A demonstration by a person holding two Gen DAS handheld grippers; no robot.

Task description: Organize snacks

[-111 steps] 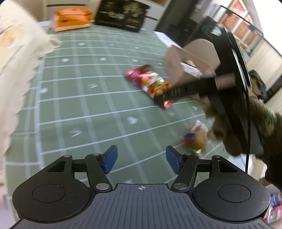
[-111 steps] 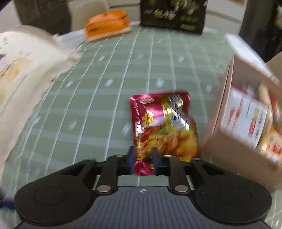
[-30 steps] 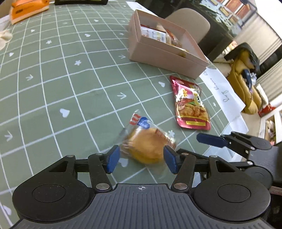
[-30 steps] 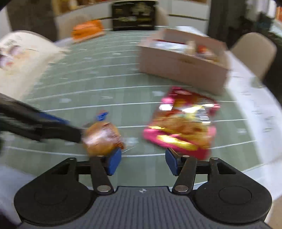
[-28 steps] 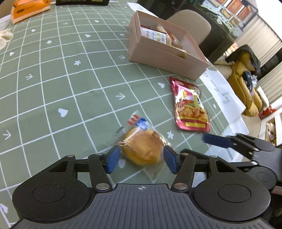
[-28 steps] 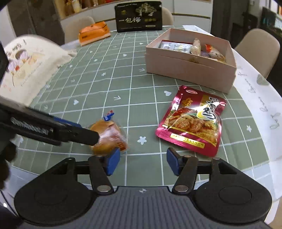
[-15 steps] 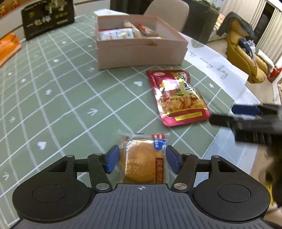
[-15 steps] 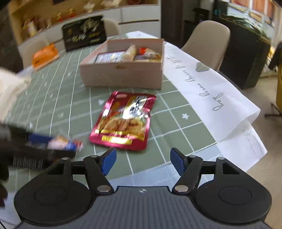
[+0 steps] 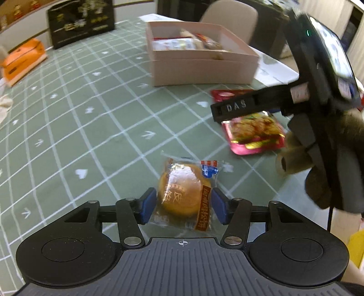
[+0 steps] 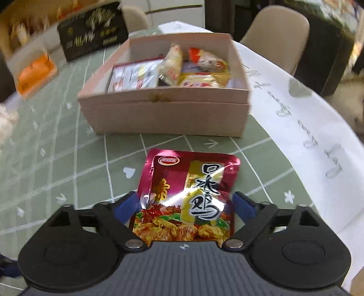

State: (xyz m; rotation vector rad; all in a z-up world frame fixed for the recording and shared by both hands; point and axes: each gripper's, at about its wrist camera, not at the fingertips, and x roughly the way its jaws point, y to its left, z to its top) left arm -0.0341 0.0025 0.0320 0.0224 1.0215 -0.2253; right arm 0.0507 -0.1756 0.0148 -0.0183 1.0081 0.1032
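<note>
- The left gripper (image 9: pixel 184 206) sits low over the green tablecloth (image 9: pixel 95 127), its blue fingers (image 9: pixel 147 205) spread apart on either side of a wrapped bun (image 9: pixel 184 193); whether the pads touch the wrapper I cannot tell.
- The right gripper (image 10: pixel 185 208) is held low too, fingers apart, straddling the near end of a red foil pouch (image 10: pixel 188 193) that lies flat on the cloth — no squeeze is visible.
- From the left view the right gripper (image 9: pixel 236 107) reaches in from the right side, crossing above the red foil pouch (image 9: pixel 254 134), with the gloved right hand (image 9: pixel 318 173) behind it.
- The pink box (image 10: pixel 163 113) stands just beyond the pouch, open-topped, its near wall facing the grippers; bare cloth lies between pouch and box.
- The table edge curves close on the right, where a white paper sheet (image 10: pixel 307 118) hangs over it.
- Loose snacks on the cloth: two — one bun, one pouch. Several packets sit in the box; an exact count is unclear.
- At the far edge: one orange pack (image 9: pixel 22 59) and one black carton (image 9: pixel 79 20).
</note>
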